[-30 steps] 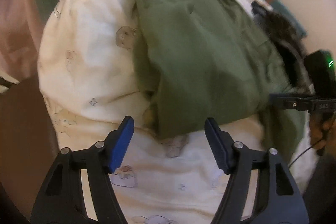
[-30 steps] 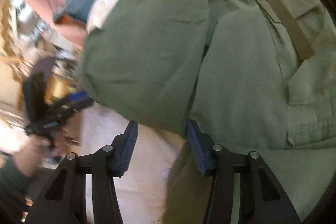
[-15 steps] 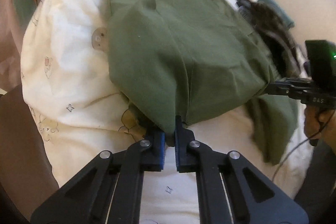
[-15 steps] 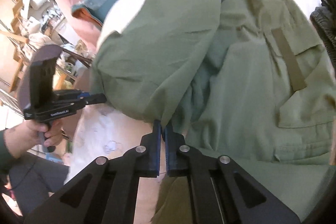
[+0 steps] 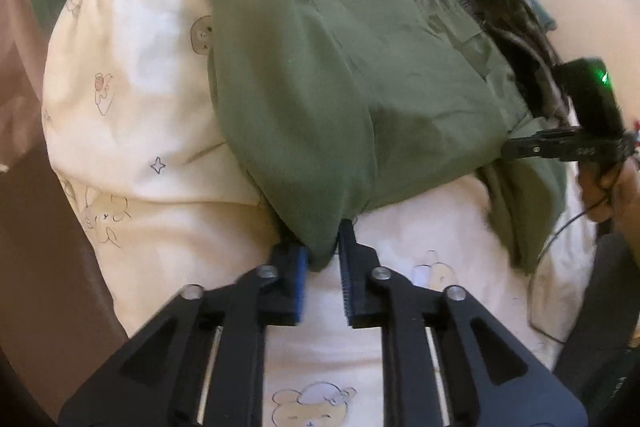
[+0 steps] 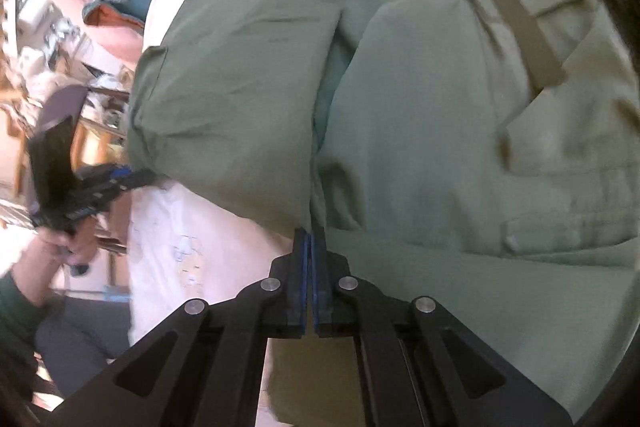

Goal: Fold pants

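Olive woven pants [image 5: 320, 75] lay bunched on the cream bear-print duvet [image 5: 132, 99]. Your left tongs [image 5: 324, 259], wide apart a second earlier, pinched a hem fold, having just eased slightly; your right tongs [image 6: 310, 247] were clamped on another edge.

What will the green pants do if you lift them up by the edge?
The pants would likely flop and hang down: they already sag in soft folds over the blanket. They probably won't slip free, since the weave looks matte. The pocket side may hang a bit heavier.
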A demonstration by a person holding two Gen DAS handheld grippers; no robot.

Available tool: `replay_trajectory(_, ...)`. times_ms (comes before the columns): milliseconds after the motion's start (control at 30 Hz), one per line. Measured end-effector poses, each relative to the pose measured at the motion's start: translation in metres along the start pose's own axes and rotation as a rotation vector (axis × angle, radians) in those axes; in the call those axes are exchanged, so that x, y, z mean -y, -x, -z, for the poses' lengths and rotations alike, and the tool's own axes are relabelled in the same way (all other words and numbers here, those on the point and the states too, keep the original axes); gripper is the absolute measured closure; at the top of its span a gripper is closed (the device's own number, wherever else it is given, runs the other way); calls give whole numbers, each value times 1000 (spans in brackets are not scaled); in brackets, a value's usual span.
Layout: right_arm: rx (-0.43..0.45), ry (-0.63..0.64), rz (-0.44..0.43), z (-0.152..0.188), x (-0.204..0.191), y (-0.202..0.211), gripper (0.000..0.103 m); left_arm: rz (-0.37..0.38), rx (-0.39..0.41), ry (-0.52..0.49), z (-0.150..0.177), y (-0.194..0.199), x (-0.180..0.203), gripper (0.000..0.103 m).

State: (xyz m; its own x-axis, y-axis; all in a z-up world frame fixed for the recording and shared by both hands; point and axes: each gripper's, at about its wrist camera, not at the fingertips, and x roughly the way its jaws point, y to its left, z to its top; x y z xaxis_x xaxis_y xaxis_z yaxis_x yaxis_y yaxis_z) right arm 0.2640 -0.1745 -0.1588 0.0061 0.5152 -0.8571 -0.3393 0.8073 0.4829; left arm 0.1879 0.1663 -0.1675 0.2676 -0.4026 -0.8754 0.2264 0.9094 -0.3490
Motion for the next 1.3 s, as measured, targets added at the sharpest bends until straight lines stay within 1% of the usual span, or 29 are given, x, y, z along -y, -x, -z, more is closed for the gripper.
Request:
replay_trajectory(33, -1, -8, -4, -2, 1, 4, 99, 25, 18, 8, -1, 7, -1, 85)
replay_trajectory(67, 2, -11, -13, -3, 1, 7, 96, 46, 33, 15, -2, 12, -3, 77)
replay_trajectory(133, 22, -12, -18, -5, 3, 15, 96, 82, 68, 20, -3, 26, -7, 65)
replay_trajectory(167, 43, -20, -25, -8, 6, 23, 96, 83, 82, 21, -2, 31, -9, 64)
replay_trajectory(267, 116, -69, -100, -12, 15, 35, 93, 86, 110, 49, -5, 36, -15, 64)
replay_trajectory(333, 134, -89, -120, -16, 19, 33, 91, 67, 122, 91, -6, 33, -24, 64)
replay_trajectory(400, 155, -114, -149, -17, 27, 29, 91, 91, 116, 130, -7, 28, -33, 64)
replay_trajectory(433, 154, -135, -166, -18, 29, 25, 91, 116, 115, 151, -7, 27, -38, 67)
replay_trajectory(500, 141, -184, -220, -20, 33, 13, 91, 154, 118, 180, -6, 29, -44, 82)
replay_trajectory(533, 134, -192, -244, -20, 34, 10, 91, 151, 116, 166, -6, 29, -42, 92)
replay_trajectory(567, 121, -192, -262, -20, 33, 5, 91, 130, 112, 147, -7, 28, -40, 96)
replay_trajectory(600, 111, -175, -271, -18, 30, 3, 91, 116, 116, 124, -6, 29, -36, 98)
replay_trajectory(633, 120, -149, -262, -17, 27, 4, 93, 118, 120, 121, -5, 30, -35, 99)
replay_trajectory(667, 139, -108, -219, -18, 20, 7, 97, 121, 122, 113, -6, 30, -33, 100)
replay_trajectory(700, 157, -73, -195, -19, 11, 10, 103, 122, 134, 91, -7, 35, -29, 100)
replay_trajectory(733, 169, -59, -193, -19, 9, 15, 103, 124, 154, 60, -7, 41, -25, 101)
replay_trajectory(833, 197, -10, -162, -18, 3, 35, 103, 134, 179, 41, -12, 56, -26, 101)
replay_trajectory(900, 208, 1, -169, -19, 3, 47, 103, 132, 173, 27, -15, 62, -28, 101)
replay_trajectory(967, 211, 21, -152, -21, 0, 54, 103, 132, 180, -16, -18, 65, -23, 101)
replay_trajectory(1000, 196, 22, -137, -21, 0, 53, 103, 128, 162, -18, -19, 63, -23, 101)
replay_trajectory(1033, 174, 7, -129, -21, 1, 48, 103, 122, 126, -17, -19, 55, -25, 101)
replay_trajectory(1100, 93, -29, -93, -18, 5, 23, 103, 85, 51, -26, -17, 34, -26, 100)
replay_trajectory(1133, 59, -25, -68, -16, 6, 12, 103, 70, 3, -11, -14, 22, -29, 98)
replay_trajectory(1167, 26, -16, -47, -13, 6, 3, 102, 64, -22, 1, -12, 16, -30, 95)
replay_trajectory(1200, 6, -18, -38, -11, 6, -3, 97, 25, -30, -4, -12, 14, -29, 93)
replay_trajectory(1267, 9, -19, -17, -12, 4, 2, 96, -6, -4, -17, -13, 23, -27, 77)
replay_trajectory(1300, 25, 12, 18, -13, -1, 9, 95, -18, 24, -27, -15, 31, -25, 74)
